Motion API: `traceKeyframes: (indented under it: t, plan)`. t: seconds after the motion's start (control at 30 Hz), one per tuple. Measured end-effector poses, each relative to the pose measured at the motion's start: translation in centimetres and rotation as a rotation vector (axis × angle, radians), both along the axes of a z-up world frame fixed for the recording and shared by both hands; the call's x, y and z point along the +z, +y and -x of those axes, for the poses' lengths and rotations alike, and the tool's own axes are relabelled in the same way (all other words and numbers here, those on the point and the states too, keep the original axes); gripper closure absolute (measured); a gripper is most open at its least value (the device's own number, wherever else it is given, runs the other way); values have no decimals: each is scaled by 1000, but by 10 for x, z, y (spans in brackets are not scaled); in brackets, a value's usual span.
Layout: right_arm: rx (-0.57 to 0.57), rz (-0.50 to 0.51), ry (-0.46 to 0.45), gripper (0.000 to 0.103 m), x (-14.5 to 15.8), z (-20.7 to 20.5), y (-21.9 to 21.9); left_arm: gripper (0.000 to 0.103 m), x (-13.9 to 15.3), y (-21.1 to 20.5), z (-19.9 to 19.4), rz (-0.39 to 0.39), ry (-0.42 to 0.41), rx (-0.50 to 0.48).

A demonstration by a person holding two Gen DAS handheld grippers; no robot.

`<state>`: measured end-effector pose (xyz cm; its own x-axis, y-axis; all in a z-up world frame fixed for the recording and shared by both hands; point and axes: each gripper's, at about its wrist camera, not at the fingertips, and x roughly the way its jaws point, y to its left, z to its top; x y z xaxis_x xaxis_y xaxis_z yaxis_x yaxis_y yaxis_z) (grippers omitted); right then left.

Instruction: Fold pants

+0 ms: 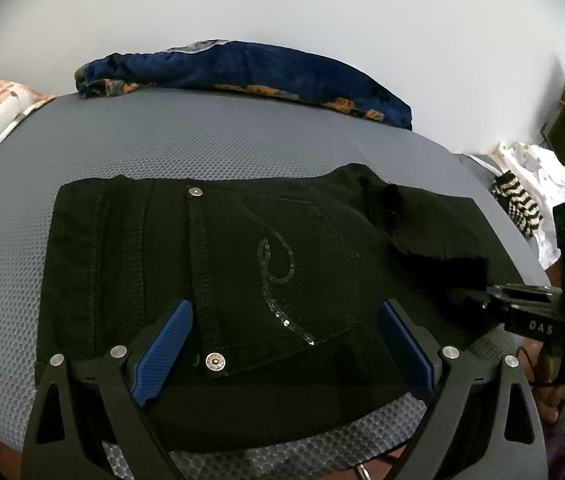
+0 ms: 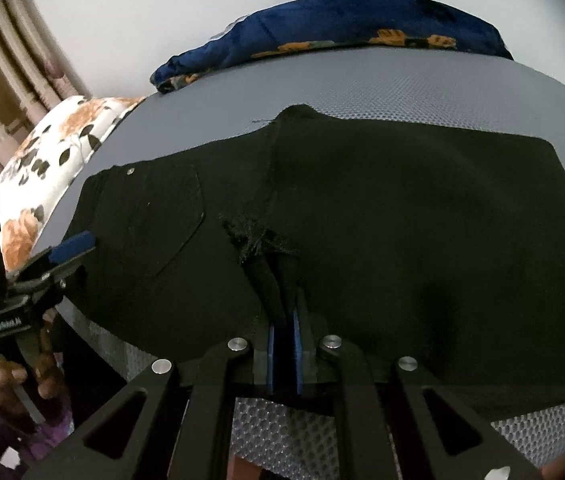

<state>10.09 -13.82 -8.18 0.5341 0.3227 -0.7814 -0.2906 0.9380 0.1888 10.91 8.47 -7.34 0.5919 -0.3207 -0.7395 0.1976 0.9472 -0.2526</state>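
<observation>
The right gripper (image 2: 284,280) has its blue pads nearly together, pinching a frayed fold of the black pants (image 2: 402,220), while the left gripper (image 1: 284,344) stands spread wide over the back pocket (image 1: 282,272) with its sequin swirl and metal rivets, clamping nothing. The pants lie folded and flat near the front edge of the grey mesh-textured table (image 1: 202,136). Along the far edge lies a blue floral blanket (image 1: 242,68), with a floral cushion (image 2: 62,152) past the left edge and striped cloth (image 1: 518,204) past the right.

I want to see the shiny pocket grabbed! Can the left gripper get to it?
Probably yes. The left gripper is open, its blue pads either side of the sequin pocket on the black pants, with nothing in between.
</observation>
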Motion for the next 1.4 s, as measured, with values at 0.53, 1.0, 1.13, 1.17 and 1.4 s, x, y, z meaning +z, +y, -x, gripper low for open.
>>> traceKeyframes:
  t: [0.53,1.0,1.13,1.17,1.4]
  plan:
    - [-252,-688,50,67,24,21,-168,10,14,-27,-20,198,80,-143]
    - [-425,-1025,132,42,-5,38,-214,11,-24,-102,-67,356,430,-273]
    - [-436,-1048,111,34,-3,40,-217,56,-30,-117,-65,378,492,-314]
    - [-443,-1054,110,32,-4,43,-220,66,-32,-116,-66,388,497,-297]
    - [-460,-1089,118,30,-9,52,-230,98,-36,-96,-63,476,542,-205]
